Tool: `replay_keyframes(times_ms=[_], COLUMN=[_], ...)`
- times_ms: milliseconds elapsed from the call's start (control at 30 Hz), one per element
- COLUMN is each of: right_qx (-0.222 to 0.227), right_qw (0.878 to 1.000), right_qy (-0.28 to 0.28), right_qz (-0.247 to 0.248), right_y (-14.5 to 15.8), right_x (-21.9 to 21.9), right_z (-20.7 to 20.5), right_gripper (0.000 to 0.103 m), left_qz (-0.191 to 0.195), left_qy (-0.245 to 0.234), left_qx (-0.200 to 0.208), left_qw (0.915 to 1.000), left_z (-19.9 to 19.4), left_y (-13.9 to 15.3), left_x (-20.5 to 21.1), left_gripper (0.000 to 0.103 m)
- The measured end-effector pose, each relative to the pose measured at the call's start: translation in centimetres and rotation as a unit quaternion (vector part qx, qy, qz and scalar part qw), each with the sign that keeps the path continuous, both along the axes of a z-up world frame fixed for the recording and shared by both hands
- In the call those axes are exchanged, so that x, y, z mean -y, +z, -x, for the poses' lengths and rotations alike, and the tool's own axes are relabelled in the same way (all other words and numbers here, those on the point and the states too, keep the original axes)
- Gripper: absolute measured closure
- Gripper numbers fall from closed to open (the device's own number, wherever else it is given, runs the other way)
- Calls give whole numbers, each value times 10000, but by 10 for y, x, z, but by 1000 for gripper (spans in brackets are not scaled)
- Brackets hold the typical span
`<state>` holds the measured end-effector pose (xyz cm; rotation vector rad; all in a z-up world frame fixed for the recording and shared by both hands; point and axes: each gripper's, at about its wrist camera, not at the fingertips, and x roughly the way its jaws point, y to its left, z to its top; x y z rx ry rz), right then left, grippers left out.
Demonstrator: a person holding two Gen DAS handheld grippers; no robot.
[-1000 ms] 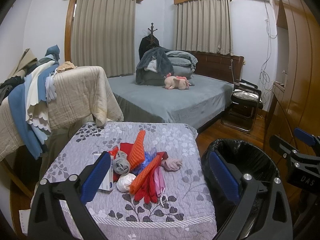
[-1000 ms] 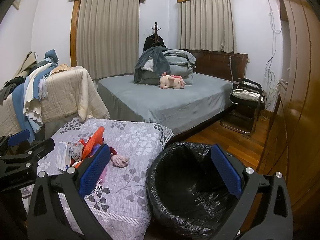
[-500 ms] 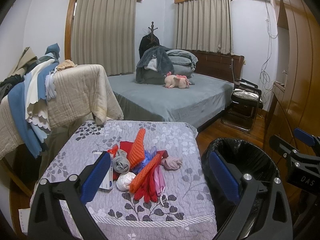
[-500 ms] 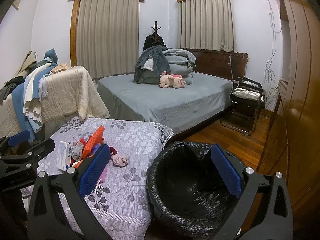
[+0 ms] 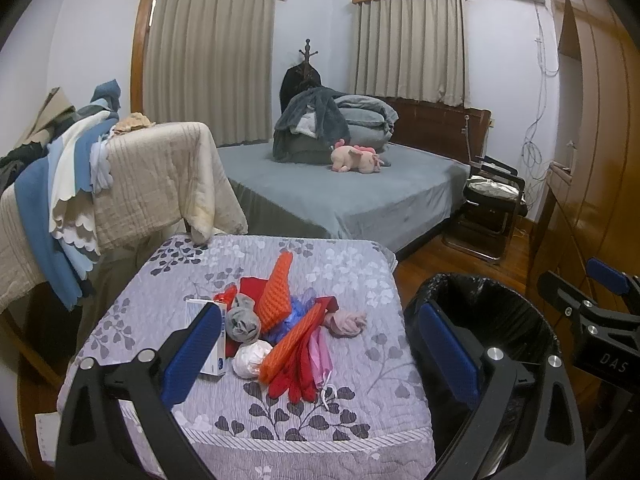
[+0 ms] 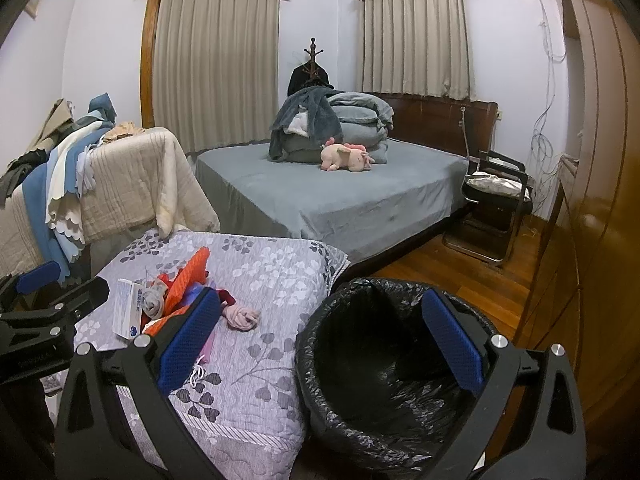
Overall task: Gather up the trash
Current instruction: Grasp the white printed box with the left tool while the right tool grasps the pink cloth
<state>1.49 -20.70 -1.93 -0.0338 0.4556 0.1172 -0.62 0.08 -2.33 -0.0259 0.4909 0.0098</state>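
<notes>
Nearest the left wrist camera, the left gripper (image 5: 320, 344) hangs with its blue-padded jaws spread wide and nothing between them, above the front of a low table covered in a grey leaf-print quilt (image 5: 352, 280). The right gripper (image 6: 320, 338) is likewise spread wide and empty, held over the near rim of a bin lined with a black bag (image 6: 384, 364), which stands on the wooden floor just beside the quilt's right edge.

The trash sits in one heap (image 5: 288, 324) near the middle of the quilt. At the heap's left edge lies a white and blue carton (image 5: 214, 354). Beside it is a grey balled sock (image 5: 242, 320), and in front of that a white crumpled wad (image 5: 252, 364). Two orange waffle-textured pieces (image 5: 276, 292) lean over red fabric and a scrap of blue plastic. A pink balled sock (image 5: 348, 322) rests at the heap's right side, toward the bin. Nothing from the heap touches either gripper.

Behind the quilt, to its left, a rack draped with beige and blue blankets (image 5: 132, 184) hangs over the quilt's far corner. Farther back stands a bed with a grey cover (image 5: 360, 200), carrying a pile of folded grey bedding (image 5: 340, 120) and a pink plush toy (image 5: 356, 160). A black folding chair (image 5: 492, 208) stands to the right of the bed. Curtained windows fill the far wall.
</notes>
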Motion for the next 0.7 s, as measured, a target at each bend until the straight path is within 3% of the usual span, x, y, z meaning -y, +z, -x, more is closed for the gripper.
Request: replay_keyframes(times_ms=[133, 367, 700], right_qx=[-54, -168, -425], right_qw=[10000, 9995, 9970], right_qy=[59, 271, 642], right_qz=[-6, -22, -83], right_y=[0, -5, -36], right_x=[-2, -19, -63], right_z=[-6, -27, -76], right_gripper=[5, 5, 5], left_qz=[13, -89, -311], left_qy=[51, 344, 1069], left_qx=[-42, -39, -354], left_qw=[10000, 9994, 9931], left_z=[-7, -8, -30], left_y=[-18, -24, -47], left_x=[-7, -17, -75], left_gripper=[6, 6, 6])
